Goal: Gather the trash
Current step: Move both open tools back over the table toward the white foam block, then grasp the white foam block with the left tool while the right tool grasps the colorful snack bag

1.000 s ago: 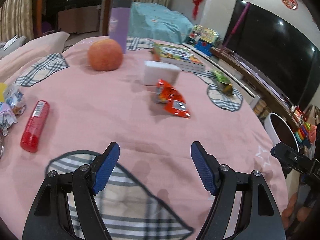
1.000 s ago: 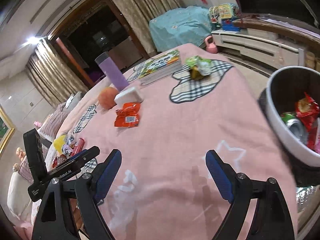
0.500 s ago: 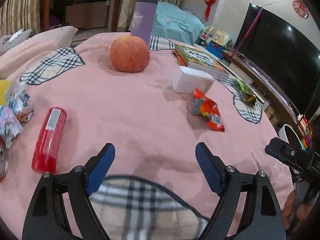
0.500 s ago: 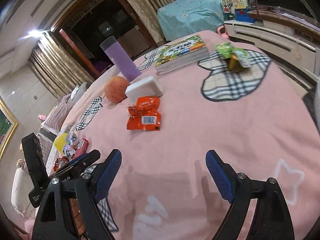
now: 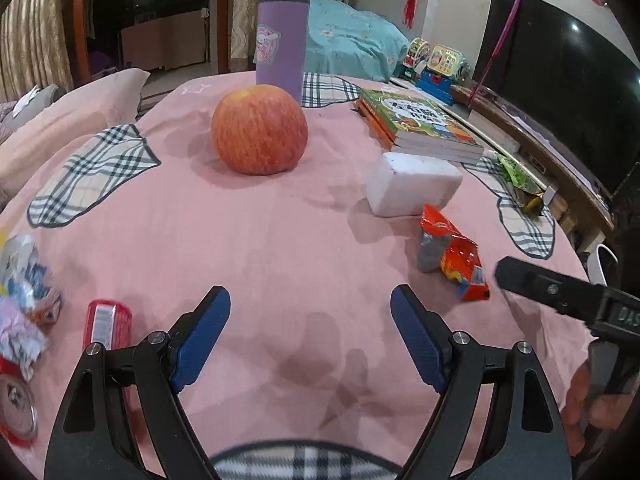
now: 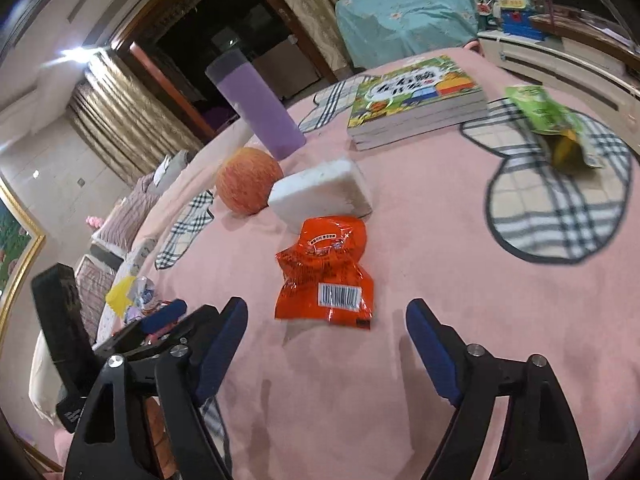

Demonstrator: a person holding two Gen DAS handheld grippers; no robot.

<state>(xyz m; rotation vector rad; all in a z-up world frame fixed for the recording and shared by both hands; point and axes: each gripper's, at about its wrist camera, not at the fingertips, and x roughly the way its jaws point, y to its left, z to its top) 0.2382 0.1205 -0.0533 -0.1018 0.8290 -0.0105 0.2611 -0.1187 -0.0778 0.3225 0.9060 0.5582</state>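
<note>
An orange snack wrapper (image 6: 326, 276) lies flat on the pink cloth, just ahead of my right gripper (image 6: 328, 312). Its near edge sits between the fingertips. The right jaws are closing and the pads do not touch the wrapper. In the left wrist view the same orange wrapper (image 5: 452, 256) is off to the right. My left gripper (image 5: 310, 304) hangs open over bare cloth. A red tube (image 5: 108, 324), crumpled wrappers (image 5: 24, 280) and a red can (image 5: 14, 408) lie to its left. A green wrapper (image 6: 548, 120) rests on a plaid patch at the far right.
An apple (image 5: 260, 132), a purple bottle (image 5: 282, 40), a white block (image 5: 412, 188) and a stack of books (image 5: 420, 124) stand behind the trash. A white bin rim (image 5: 600, 256) shows past the table's right edge. A TV and a toy shelf are beyond.
Both grippers moved forward across the table. The orange wrapper came close to the right gripper, and the bin slid out of that view. The left jaws widened a little.
</note>
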